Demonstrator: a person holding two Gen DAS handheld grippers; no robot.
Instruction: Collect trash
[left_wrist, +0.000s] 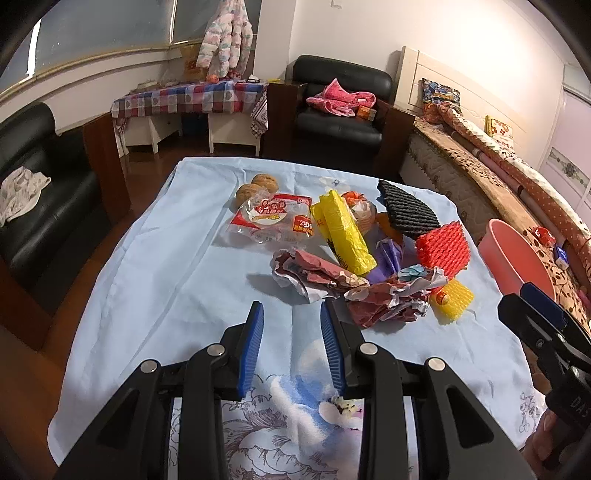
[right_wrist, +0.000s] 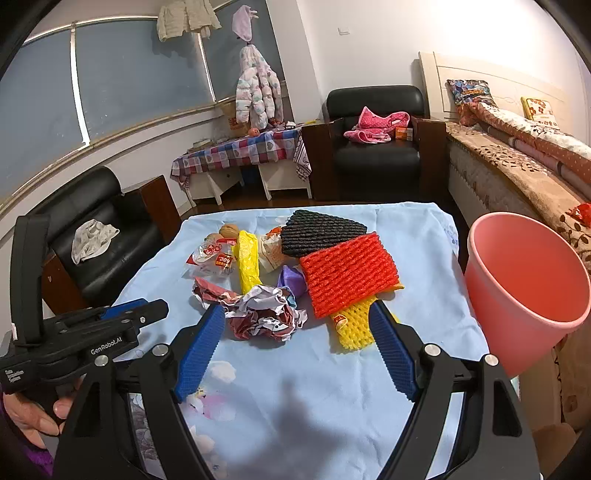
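The trash sits heaped mid-frame on the pale blue cloth-covered tabletop (right_wrist: 424, 236), with the pink plastic bucket (right_wrist: 524, 288) at the right edge. The right gripper (right_wrist: 295, 328) has its fingers spread wide and empty — the yellow foam fruit net (right_wrist: 352, 326) lies just ahead. Close low and square on it. The left gripper (left_wrist: 291, 325) is half-open, empty, just short of the crumpled maroon-and-white paper (left_wrist: 314, 273).
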